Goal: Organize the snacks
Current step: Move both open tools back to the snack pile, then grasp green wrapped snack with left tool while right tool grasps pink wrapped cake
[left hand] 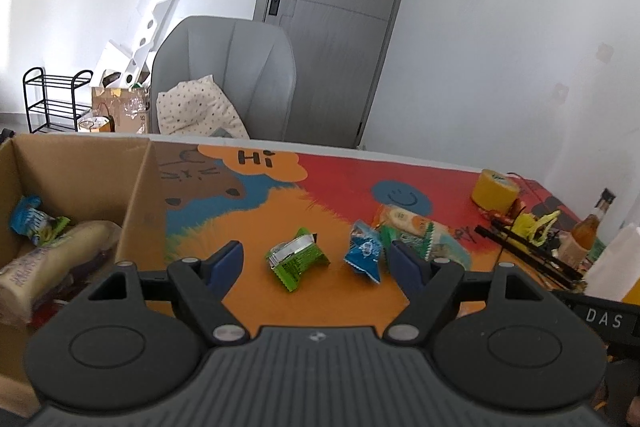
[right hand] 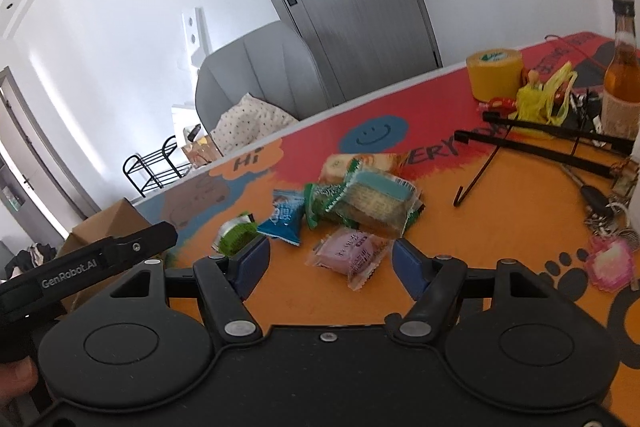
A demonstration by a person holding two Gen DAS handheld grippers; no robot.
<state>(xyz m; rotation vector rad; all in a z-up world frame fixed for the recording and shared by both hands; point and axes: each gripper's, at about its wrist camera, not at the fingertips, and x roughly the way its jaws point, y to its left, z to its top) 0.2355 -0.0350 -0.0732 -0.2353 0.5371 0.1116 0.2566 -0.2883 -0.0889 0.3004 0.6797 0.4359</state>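
Observation:
My left gripper [left hand: 318, 261] is open and empty, its blue pads on either side of a green snack packet [left hand: 297, 257] and a blue snack packet [left hand: 365, 253] on the table. A cardboard box [left hand: 140, 187] at the left holds several snacks, among them a long pale packet [left hand: 52, 259]. My right gripper [right hand: 330, 265] is open and empty, just in front of a pink snack packet [right hand: 349, 253]. Behind it lie a large wafer packet [right hand: 380, 199], the blue packet [right hand: 285, 217] and the green packet [right hand: 236, 233].
The table has a colourful orange and red mat [left hand: 320, 187]. At the right stand a yellow tape roll [right hand: 494, 75], a bottle [right hand: 622, 75], black rods [right hand: 552, 143], yellow plastic [right hand: 544, 99] and keys [right hand: 600, 211]. A grey armchair [left hand: 228, 75] stands behind the table.

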